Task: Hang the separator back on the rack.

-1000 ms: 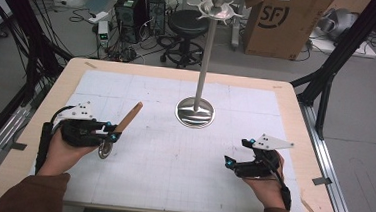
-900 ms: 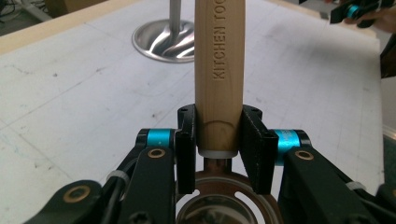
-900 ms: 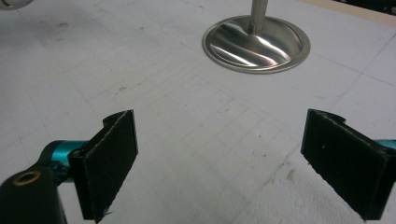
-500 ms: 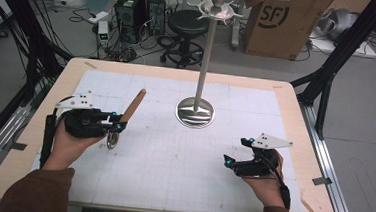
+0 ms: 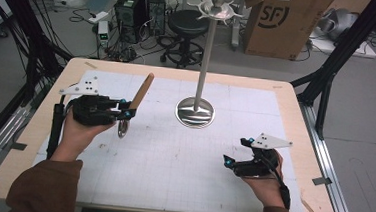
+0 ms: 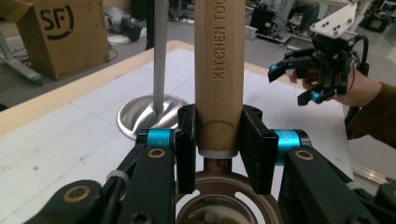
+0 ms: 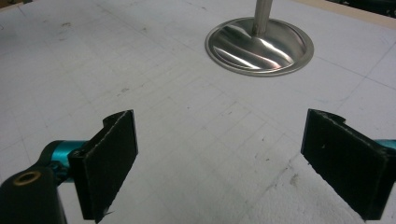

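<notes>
- The left gripper (image 5: 125, 114) was clamped on a wooden-handled kitchen tool (image 5: 141, 92), both pads pressing the handle just above its metal collar. Gripping low on the handle, close to the heavy end, appeared meant to keep the tool from swinging.
- The tool was held clear of the white mat (image 5: 172, 165), over its left half, handle slanting up and away from the person, round metal head (image 5: 123, 128) hanging below the jaws. In the left gripper view the handle (image 6: 219, 70) rose straight between the pads, lettering legible, so the far end was left free.
- The metal stand (image 5: 196, 109) stood upright near the mat's centre, well apart from the tool, its pronged crown (image 5: 216, 8) bare. In my judgement the tool was being carried toward it for hanging; whether the handle end has a hole or loop could not be told.
- The right gripper (image 5: 229, 161) rested low at the mat's right, jaws wide apart and holding nothing, pointed toward the stand's base (image 7: 259, 45). It seemed parked there to steady the stand if needed.
</notes>
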`<action>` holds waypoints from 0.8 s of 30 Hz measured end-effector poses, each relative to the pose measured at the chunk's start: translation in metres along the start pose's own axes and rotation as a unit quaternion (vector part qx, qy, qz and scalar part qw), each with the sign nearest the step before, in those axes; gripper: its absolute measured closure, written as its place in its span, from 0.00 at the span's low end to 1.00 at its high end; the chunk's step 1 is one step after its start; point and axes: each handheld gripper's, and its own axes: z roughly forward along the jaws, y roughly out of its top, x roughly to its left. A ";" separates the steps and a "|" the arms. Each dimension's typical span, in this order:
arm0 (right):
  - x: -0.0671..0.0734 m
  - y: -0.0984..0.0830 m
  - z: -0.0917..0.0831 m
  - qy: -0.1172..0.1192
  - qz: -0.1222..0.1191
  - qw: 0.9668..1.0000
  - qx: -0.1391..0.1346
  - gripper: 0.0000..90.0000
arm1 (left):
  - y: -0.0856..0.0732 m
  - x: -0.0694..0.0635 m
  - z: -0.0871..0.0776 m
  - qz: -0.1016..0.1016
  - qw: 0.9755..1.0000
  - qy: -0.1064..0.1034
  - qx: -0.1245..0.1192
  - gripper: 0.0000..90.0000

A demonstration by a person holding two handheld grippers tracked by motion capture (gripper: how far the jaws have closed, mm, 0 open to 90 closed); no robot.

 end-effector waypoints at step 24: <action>0.000 0.000 0.001 0.002 0.000 1.000 0.003 0.11 | 0.047 0.006 0.027 0.020 0.999 0.008 -0.032 0.77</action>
